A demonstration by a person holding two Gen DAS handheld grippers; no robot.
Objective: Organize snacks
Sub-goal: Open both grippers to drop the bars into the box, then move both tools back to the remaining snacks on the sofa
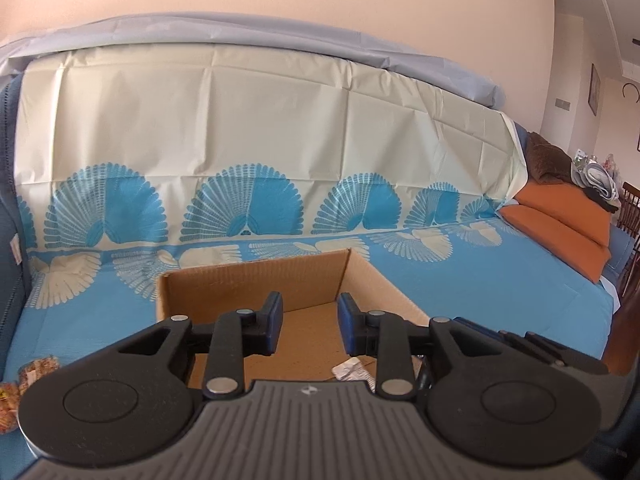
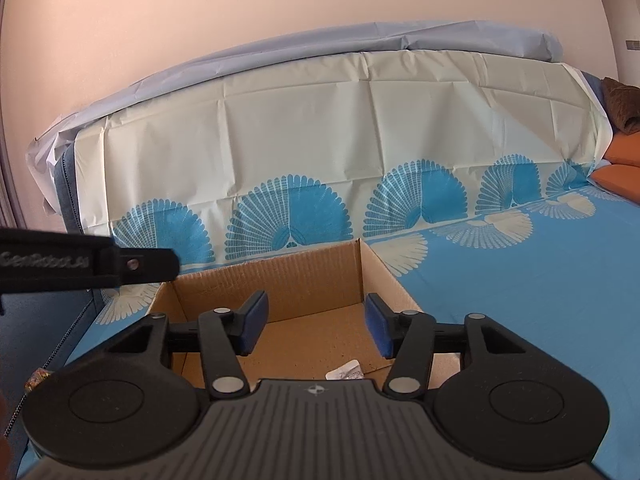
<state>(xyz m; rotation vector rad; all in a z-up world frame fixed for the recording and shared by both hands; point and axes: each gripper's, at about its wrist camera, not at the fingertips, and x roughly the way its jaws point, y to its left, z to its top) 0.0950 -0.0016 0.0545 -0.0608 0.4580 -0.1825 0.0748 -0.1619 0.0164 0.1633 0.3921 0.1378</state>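
An open cardboard box (image 1: pixel 256 284) (image 2: pixel 272 280) stands on the blue patterned cover. A small white wrapper (image 1: pixel 352 370) (image 2: pixel 346 370) lies on its floor near the front. My left gripper (image 1: pixel 310 320) hovers over the box's near side, open, with nothing between its blue pads. My right gripper (image 2: pixel 316 326) is also above the box, open wider and empty. Orange-and-clear snack packs (image 1: pixel 36 372) lie on the cover at the far left, outside the box; one pack's edge (image 2: pixel 38 376) shows in the right wrist view.
A black gripper body (image 2: pixel 88 264) juts in from the left of the right wrist view. A cream-and-blue sheet (image 1: pixel 240 140) drapes the backrest behind the box. Orange cushions (image 1: pixel 560 216) and a brown blanket (image 1: pixel 548 160) lie far right, beside a wooden chair (image 1: pixel 630 208).
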